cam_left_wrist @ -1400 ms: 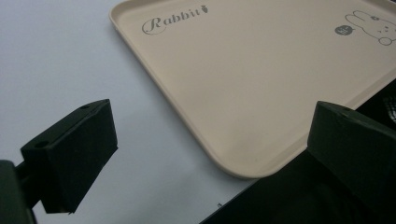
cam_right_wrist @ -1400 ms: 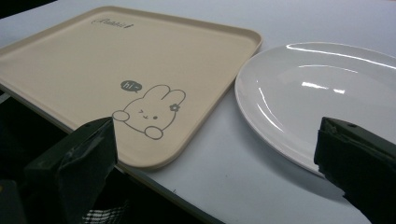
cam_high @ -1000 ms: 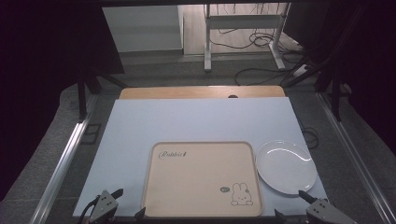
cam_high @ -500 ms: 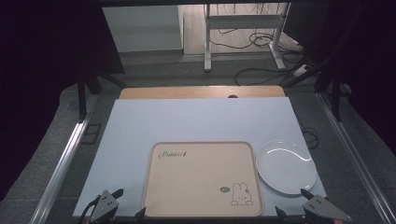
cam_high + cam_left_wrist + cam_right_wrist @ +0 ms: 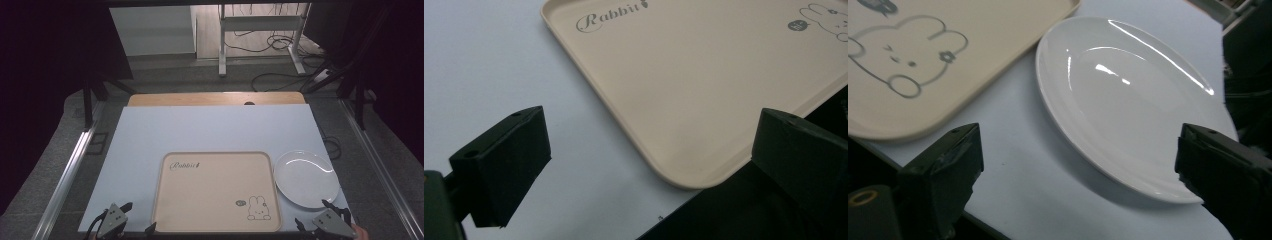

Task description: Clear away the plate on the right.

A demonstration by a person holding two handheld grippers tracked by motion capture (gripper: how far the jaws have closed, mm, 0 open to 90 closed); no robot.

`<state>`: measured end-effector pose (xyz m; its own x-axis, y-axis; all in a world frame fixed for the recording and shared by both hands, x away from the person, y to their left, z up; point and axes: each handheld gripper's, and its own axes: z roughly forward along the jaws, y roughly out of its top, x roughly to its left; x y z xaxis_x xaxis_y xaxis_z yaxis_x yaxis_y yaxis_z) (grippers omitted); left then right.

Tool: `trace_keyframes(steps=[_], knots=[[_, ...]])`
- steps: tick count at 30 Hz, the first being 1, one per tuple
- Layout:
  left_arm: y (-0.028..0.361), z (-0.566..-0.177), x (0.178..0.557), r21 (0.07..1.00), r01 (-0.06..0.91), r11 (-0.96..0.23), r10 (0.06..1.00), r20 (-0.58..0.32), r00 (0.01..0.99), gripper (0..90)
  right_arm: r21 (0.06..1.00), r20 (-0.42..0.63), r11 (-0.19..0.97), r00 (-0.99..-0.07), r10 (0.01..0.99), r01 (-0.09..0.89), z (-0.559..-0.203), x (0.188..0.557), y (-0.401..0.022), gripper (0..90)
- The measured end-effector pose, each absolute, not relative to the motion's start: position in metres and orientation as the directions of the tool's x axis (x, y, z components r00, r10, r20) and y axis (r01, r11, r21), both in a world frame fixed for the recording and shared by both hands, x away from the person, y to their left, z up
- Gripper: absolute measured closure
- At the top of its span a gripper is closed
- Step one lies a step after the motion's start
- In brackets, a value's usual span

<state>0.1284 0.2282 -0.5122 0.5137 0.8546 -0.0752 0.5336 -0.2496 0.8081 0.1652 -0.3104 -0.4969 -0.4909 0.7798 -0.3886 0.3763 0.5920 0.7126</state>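
At the near edge of the bench [image 5: 150, 135], the left claw [image 5: 649, 165] hung with its jaws spread wide, gripping nothing; in the high view it sat at the bottom left corner, partly cut off by the frame. One jaw stood over the pale bench top, the other past the near corner of the tray [image 5: 704, 85], over the dark space beyond the bench edge. The right claw [image 5: 1078, 185] also had its jaws far apart and empty, and in the high view its lower part was cut off by the bottom edge, as was the hand [image 5: 361, 233] behind it, of which a sliver showed.

Just beyond lay the beige tray, flat on the bench near its front edge, printed with "Rabbit" in one corner and a small rabbit drawing in the other. A tiny dark mark beside the rabbit was too small to read. The white plate [image 5: 1128, 100] rested just beside the tray's right side, apart from it by a narrow strip of bench.

Farther off, a wooden strip [image 5: 216, 98] bordered the bench's back edge, and cables [image 5: 270, 80] lay on the floor beyond, where the surroundings fell into darkness.
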Motion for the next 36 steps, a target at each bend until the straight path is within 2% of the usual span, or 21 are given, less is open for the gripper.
trace_keyframes(steps=[7,9,15,17,30,35,36], knots=[[0.228,-0.512,0.129,0.807,0.535,-0.249,0.855,-0.077,0.514,2.0,0.602,-0.533,0.713,-0.484,0.694,0.360,-0.501,0.167,-0.302,18.0],[0.228,-0.512,0.129,0.806,0.536,-0.249,0.854,-0.078,0.514,1.9,0.549,-0.585,0.758,-0.486,0.649,0.351,-0.503,0.168,-0.299,24.4],[0.228,-0.512,0.129,0.806,0.537,-0.249,0.854,-0.078,0.514,2.0,0.451,-0.672,0.830,-0.487,0.558,0.329,-0.507,0.169,-0.293,30.2],[0.228,-0.512,0.129,0.805,0.538,-0.250,0.855,-0.078,0.513,2.0,0.380,-0.724,0.868,-0.481,0.495,0.321,-0.511,0.171,-0.289,32.9],[0.228,-0.513,0.130,0.803,0.542,-0.248,0.855,-0.082,0.512,2.0,0.214,-0.799,0.935,-0.501,0.333,0.281,-0.520,0.178,-0.284,38.5],[0.228,-0.513,0.130,0.803,0.542,-0.246,0.856,-0.082,0.511,2.0,0.154,-0.826,0.954,-0.496,0.267,0.257,-0.525,0.180,-0.281,44.8],[0.228,-0.513,0.129,0.804,0.541,-0.246,0.856,-0.082,0.511,2.0,0.118,-0.839,0.964,-0.494,0.226,0.240,-0.529,0.180,-0.278,47.8]])
